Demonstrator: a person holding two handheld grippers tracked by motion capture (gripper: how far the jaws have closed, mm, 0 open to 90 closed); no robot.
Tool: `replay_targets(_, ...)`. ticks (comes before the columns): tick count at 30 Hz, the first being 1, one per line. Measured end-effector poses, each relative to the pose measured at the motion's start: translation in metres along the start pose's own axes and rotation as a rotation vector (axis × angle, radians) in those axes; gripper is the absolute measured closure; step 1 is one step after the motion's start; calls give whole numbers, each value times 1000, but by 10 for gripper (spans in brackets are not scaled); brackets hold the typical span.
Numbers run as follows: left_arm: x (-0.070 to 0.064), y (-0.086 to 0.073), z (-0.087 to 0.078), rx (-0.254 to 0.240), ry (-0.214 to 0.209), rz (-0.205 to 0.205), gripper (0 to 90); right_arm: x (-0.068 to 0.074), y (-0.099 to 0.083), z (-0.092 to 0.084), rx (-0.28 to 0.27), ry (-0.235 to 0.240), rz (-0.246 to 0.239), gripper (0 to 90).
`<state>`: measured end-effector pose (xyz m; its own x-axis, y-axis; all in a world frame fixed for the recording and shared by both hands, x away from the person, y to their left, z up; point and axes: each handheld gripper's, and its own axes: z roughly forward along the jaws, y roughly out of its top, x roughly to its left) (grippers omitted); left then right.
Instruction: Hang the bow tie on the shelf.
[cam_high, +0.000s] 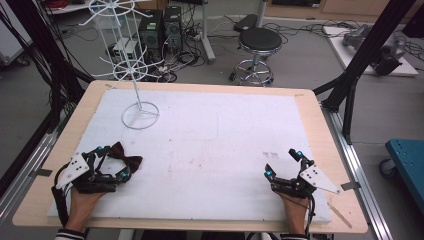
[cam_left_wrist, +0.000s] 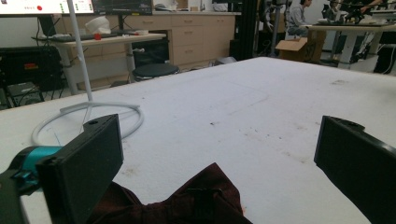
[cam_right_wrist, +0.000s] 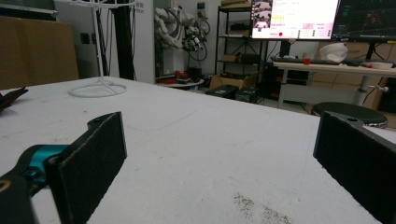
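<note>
the left gripper (cam_high: 111, 161) rests on the white mat (cam_high: 215, 135) near its left front corner, jaws spread wide with the dark red bow tie (cam_high: 125, 156) lying flat between them, not pinched. the right gripper (cam_high: 283, 163) sits near the right front, jaws wide and holding nothing. a white wire rack (cam_high: 131, 70) stands at the far left.

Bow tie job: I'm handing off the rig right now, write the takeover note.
Left hand-held gripper: open, jaws either side of the dark red bow tie, not pressing it.
Right hand-held gripper: open, holding nothing, resting on the white mat.
White wire rack: upright at the far left of the mat, nothing hanging on it.
Done: nothing gripped yet.
Left: close on the bow tie; probably hang it on the rack.
</note>
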<state>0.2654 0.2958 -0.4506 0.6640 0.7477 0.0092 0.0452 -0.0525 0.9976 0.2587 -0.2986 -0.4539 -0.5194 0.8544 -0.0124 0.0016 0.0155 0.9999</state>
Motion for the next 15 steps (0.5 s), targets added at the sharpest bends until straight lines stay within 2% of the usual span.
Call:
replay_targets(7,-2,0,0,2,1,18,17,0,0,0,0,0,-5,19)
replay_targets(15,0,0,0,-3,-10,9,17,1,0,0,1,-8,-7,19)
